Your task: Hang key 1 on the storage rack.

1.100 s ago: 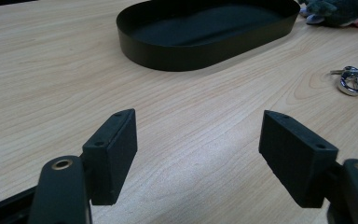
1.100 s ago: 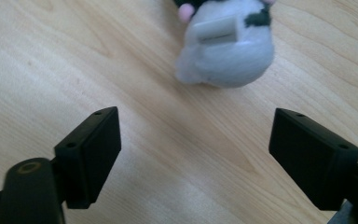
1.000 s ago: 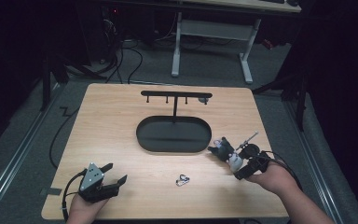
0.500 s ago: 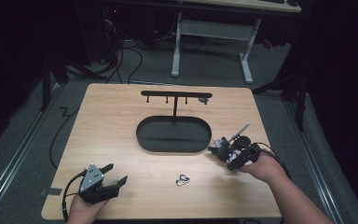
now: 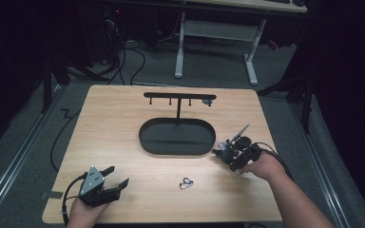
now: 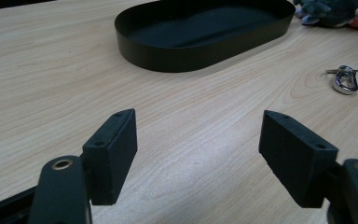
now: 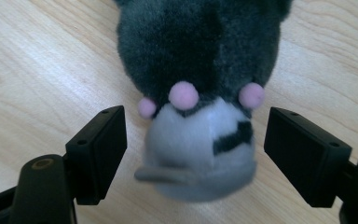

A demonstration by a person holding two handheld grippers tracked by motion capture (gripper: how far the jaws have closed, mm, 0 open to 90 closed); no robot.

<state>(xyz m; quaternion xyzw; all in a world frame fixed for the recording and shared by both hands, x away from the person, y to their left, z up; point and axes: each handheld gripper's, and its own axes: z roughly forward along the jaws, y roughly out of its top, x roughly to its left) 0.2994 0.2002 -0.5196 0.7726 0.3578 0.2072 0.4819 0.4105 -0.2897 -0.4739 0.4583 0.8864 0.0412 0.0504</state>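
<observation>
Plush toy: small grey-and-dark plush toy [image 7: 200, 116] with pink dots, lying on the table at the right, just off the right end of the black tray [image 5: 177, 137]
Right gripper [image 7: 193, 149]: jaws apart on either side of the toy and just closing in; pads not yet touching it
Left gripper [image 5: 105, 183]: jaws apart, empty, at the near left
Progress: grasp about to be made; lifting and placing remain, judging by the pose
Keyring clip [image 5: 186, 183]: near centre, untouched
Surface: pale wooden table [image 5: 114, 123], hook stand [image 5: 179, 99] rising behind the tray
Room: dark, cables on grey floor, white desk frame [image 5: 216, 33] far behind
</observation>
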